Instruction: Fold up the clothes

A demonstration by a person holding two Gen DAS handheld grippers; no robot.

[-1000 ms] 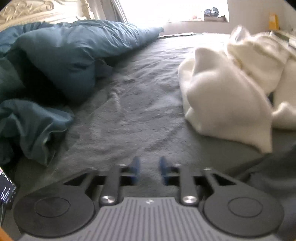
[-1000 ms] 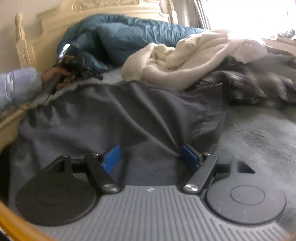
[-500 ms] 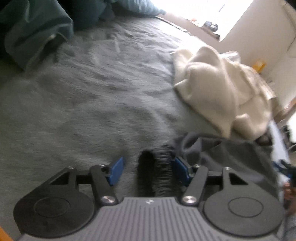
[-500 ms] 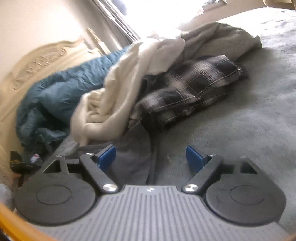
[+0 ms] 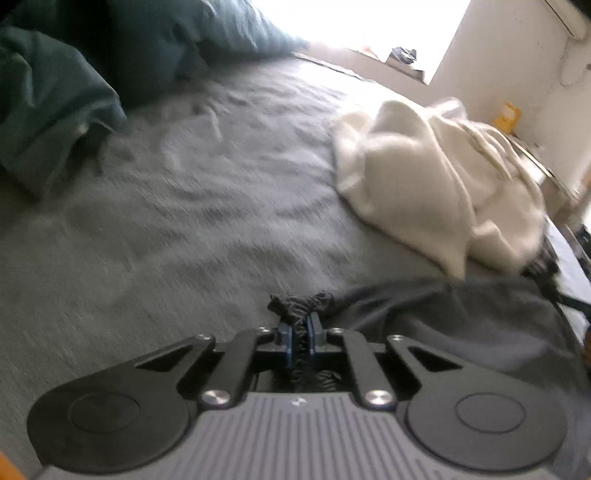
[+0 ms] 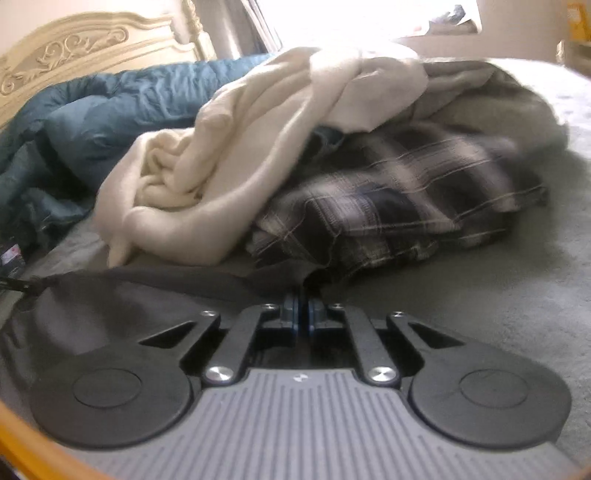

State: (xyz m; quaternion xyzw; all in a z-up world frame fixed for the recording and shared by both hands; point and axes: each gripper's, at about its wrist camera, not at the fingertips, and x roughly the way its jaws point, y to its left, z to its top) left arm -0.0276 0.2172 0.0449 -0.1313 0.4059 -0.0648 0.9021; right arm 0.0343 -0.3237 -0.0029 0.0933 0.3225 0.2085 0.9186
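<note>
Grey fleece bedding (image 5: 207,206) fills both views, with a teal duvet (image 6: 110,110) toward the carved headboard (image 6: 74,40) and a heap of cream (image 6: 229,147) and plaid garments (image 6: 399,206) behind. Between the tools a dark grey garment (image 6: 122,306) is stretched, its long axis running from one to the other. Its bunched edge is clamped in the left gripper (image 5: 300,334) and a corner in the right gripper (image 6: 302,317) — its full outline is cut off and motion-blurred.

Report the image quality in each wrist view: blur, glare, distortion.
Left wrist view: motion smear across the grey fleecy bed cover, window blown out white, left tongs sharp. Right wrist view: dark plaid garment and cream fleece blanket soft, window glare at top, fisheye bending at the edges, right tongs crisp.
</note>
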